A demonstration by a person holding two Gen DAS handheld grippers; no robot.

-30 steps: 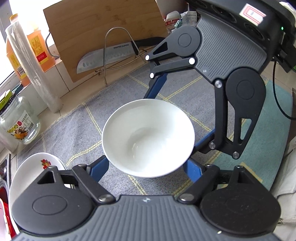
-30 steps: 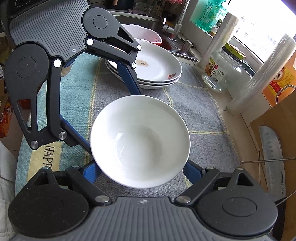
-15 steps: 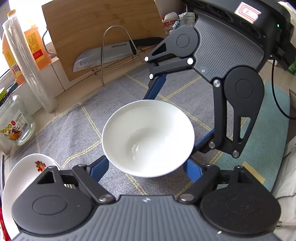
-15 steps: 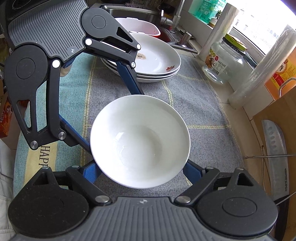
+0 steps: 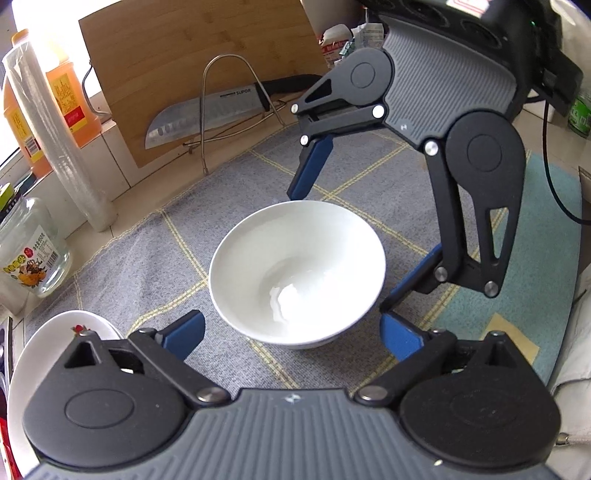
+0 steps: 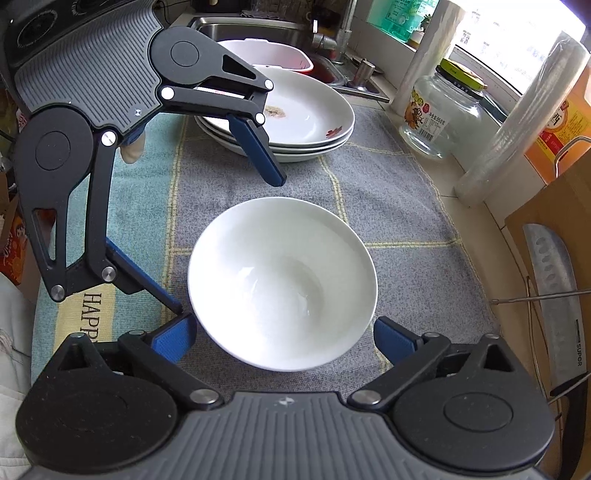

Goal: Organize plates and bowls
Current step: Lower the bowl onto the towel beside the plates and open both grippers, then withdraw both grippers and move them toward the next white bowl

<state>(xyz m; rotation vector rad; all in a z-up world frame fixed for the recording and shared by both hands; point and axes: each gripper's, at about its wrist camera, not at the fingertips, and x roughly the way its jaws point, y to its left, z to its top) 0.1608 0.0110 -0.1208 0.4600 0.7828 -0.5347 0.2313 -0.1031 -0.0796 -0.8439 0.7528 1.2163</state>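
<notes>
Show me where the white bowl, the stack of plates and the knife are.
white bowl point(image 6: 282, 284), right wrist view, inner wall.
stack of plates point(image 6: 314, 110), right wrist view, top plate's inside.
knife point(image 5: 207, 110), left wrist view, blade.

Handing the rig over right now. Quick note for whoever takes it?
Left gripper: fingers just opened, clear of the white bowl.
Right gripper: fingers also just opened, touching nothing.
Bowl sits upright on the grey mat, between both grippers.
Stack of plates stands farther along the mat, by the sink.
Done: bowl set down and released.
Left: any remaining sorting; I can't tell what else is pending.
</notes>
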